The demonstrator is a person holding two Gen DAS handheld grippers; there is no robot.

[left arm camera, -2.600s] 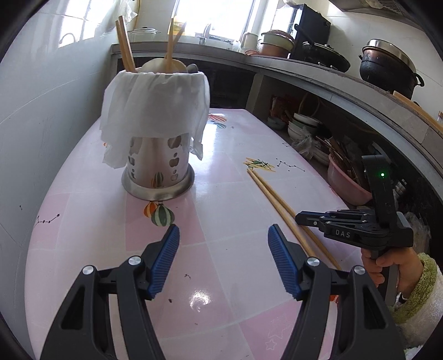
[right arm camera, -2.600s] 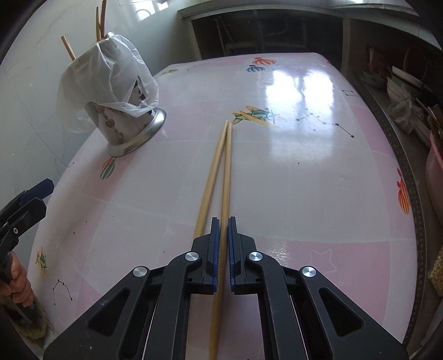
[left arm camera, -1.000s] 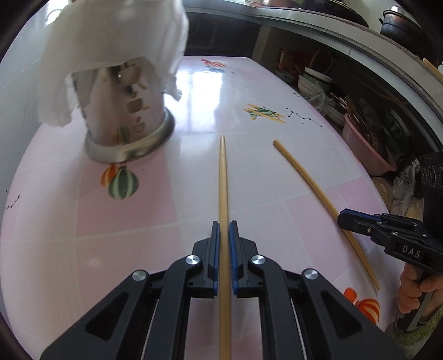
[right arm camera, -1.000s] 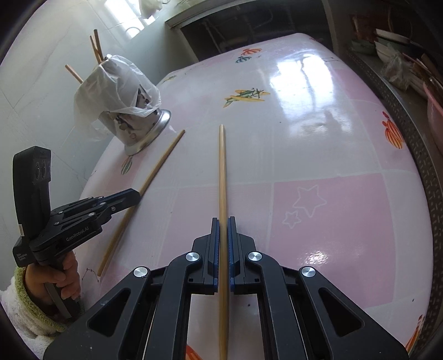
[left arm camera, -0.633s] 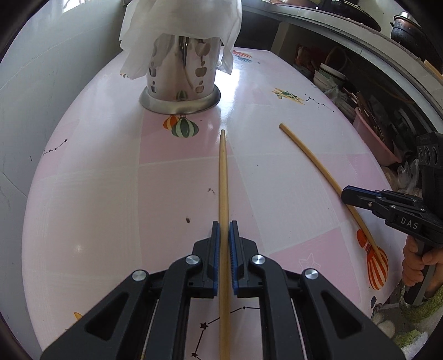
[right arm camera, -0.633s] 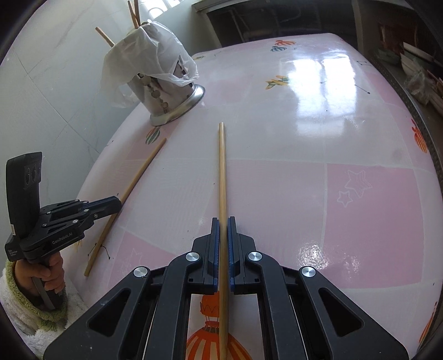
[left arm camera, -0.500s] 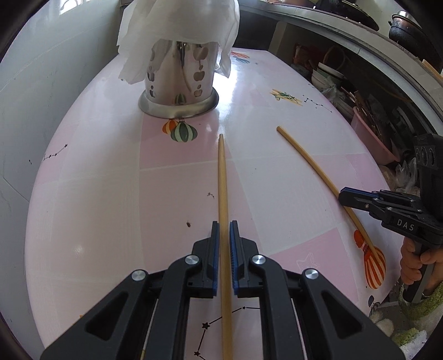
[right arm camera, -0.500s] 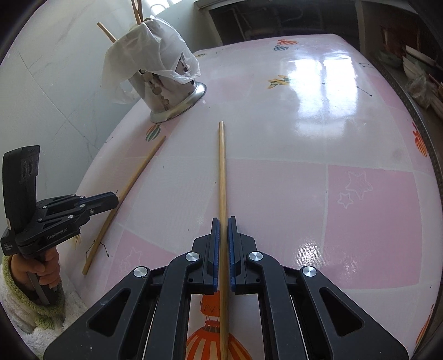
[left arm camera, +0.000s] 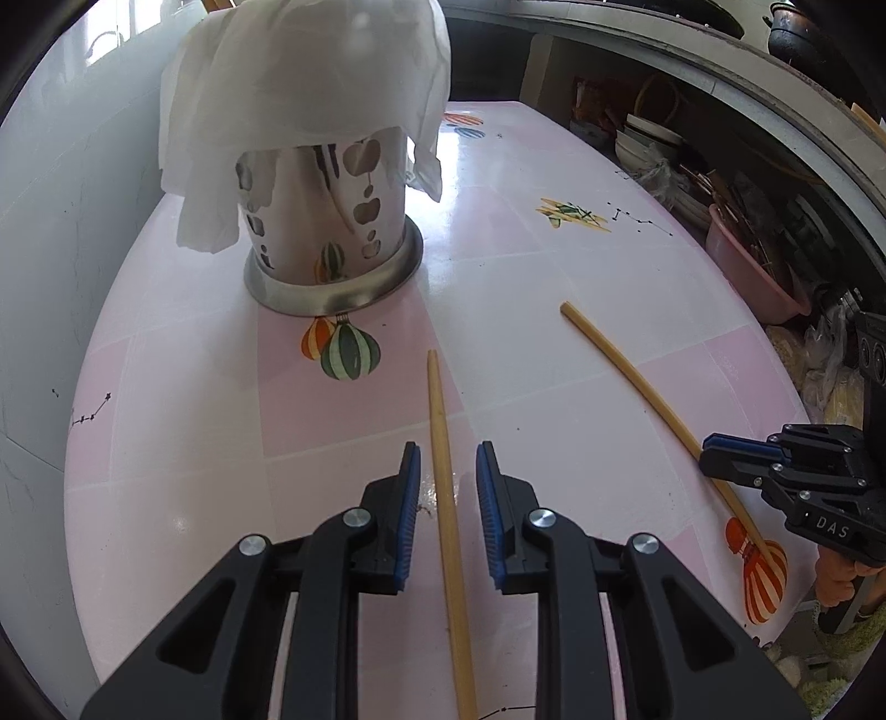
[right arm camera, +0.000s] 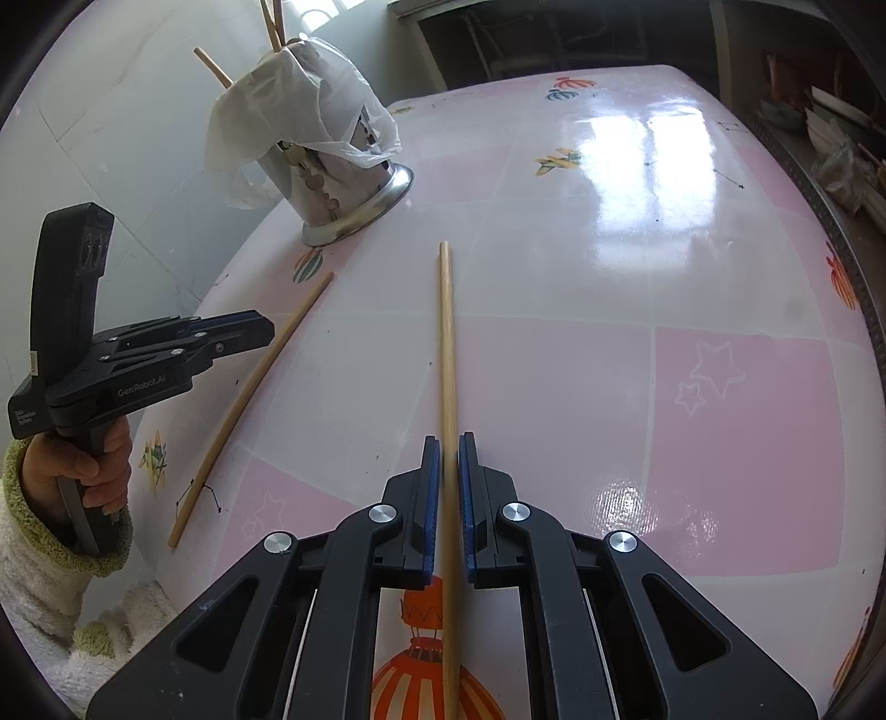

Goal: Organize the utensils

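Observation:
A steel utensil holder (left arm camera: 326,243) draped with a white cloth (left arm camera: 310,83) stands at the far left of the pink table (left arm camera: 183,432); several chopsticks (right arm camera: 271,25) stick out of it. One chopstick (left arm camera: 440,421) lies on the table between the blue pads of my left gripper (left arm camera: 446,451), whose jaws are opening and not touching it. My right gripper (right arm camera: 448,448) is shut on a second chopstick (right arm camera: 446,343) that points toward the holder (right arm camera: 332,188). In the right wrist view the left gripper (right arm camera: 266,329) hovers over the released chopstick (right arm camera: 249,399). The left wrist view shows the right gripper (left arm camera: 711,448) on its chopstick (left arm camera: 626,365).
A tiled wall (left arm camera: 50,210) runs close along the table's left side. Right of the table, a low shelf holds bowls and a pink basin (left arm camera: 747,266). A dark pot (left arm camera: 797,27) sits on the counter above. A hand in a fuzzy sleeve (right arm camera: 83,471) holds the left gripper.
My left gripper's jaws have parted and let go of the chopstick, which now rests on the table. The holder looks nearer in the left wrist view. The right gripper still clamps its chopstick.

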